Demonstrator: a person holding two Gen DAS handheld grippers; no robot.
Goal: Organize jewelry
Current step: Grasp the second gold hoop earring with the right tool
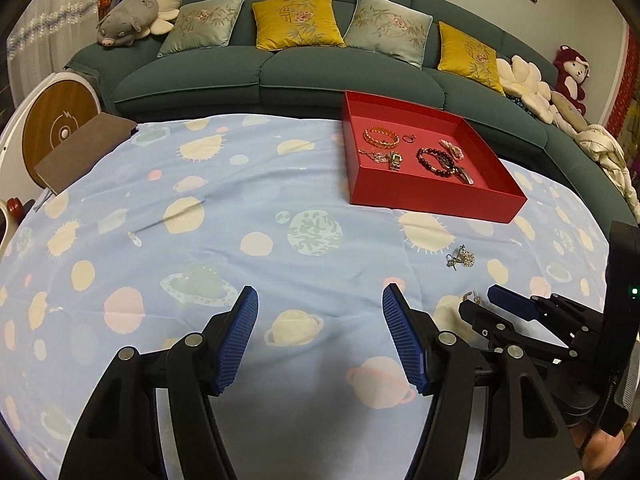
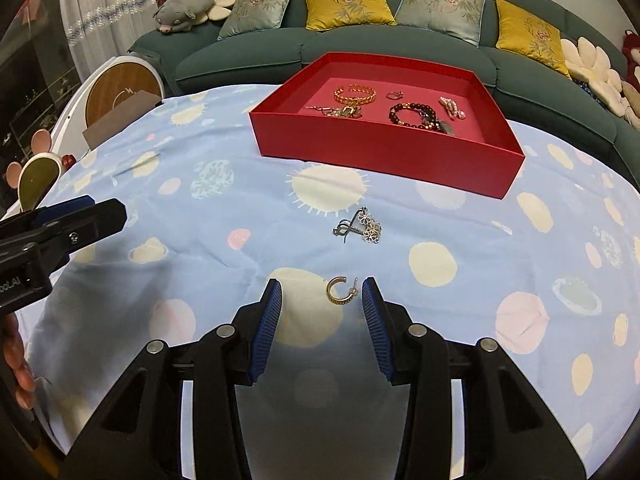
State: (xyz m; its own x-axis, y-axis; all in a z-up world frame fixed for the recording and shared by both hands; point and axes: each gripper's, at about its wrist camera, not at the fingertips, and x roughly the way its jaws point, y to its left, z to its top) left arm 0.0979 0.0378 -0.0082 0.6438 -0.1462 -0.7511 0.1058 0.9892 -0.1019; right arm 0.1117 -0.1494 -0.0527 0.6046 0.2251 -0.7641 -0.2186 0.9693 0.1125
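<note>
The left gripper (image 1: 316, 308) hovers low with its blue-padded jaws spread wide. The right gripper (image 2: 322, 294) sits just beside it, jaws parted, fingers (image 2: 269, 328) angled downward.

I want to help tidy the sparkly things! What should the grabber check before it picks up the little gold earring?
1. Right gripper open: ok, its jaws stand apart.
2. Gold hoop earring between the fingers: ok, it lies on the tablecloth in the gap, touching neither pad.
3. Earring centred: not ok, its post sits closer to the right finger.
4. Silver flower earrings out of the way: ok, they lie apart, farther ahead.
5. Red tray has room: ok, bare lining shows beside the gold bracelet.
6. Left gripper clear: ok, open and off to the side.
</note>
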